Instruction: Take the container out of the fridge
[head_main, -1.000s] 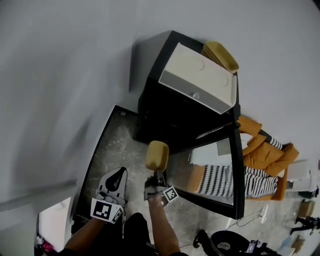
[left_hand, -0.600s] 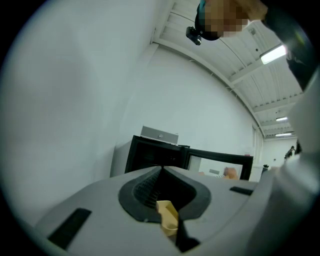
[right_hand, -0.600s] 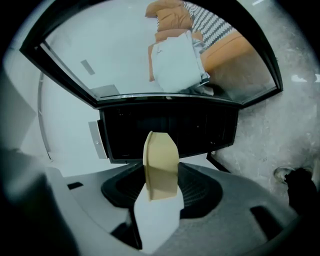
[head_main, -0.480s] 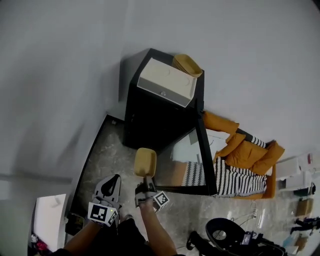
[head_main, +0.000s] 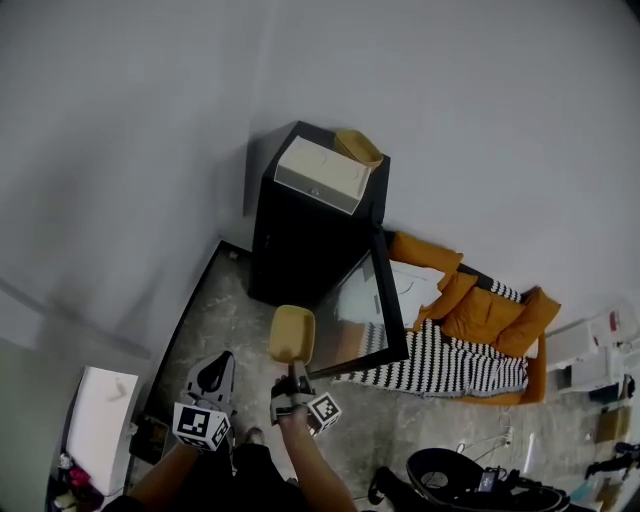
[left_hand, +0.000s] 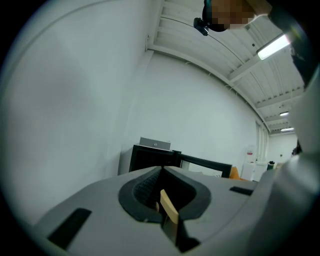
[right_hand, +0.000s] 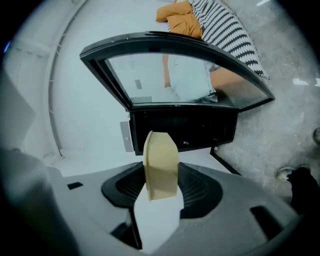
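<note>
Container (head_main: 292, 334): you had it clear of the fridge (head_main: 300, 240), held near you.
Right gripper (head_main: 294, 372): clamped on the container.
Left gripper (head_main: 214, 370): jaws together, empty.
Remaining: door (head_main: 365, 312) stood open.

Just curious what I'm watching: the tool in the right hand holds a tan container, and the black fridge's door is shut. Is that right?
Not quite: the fridge door stands open, swung well away from the fridge, as the right gripper view shows. The rest holds: the right gripper grips the tan container.
</note>
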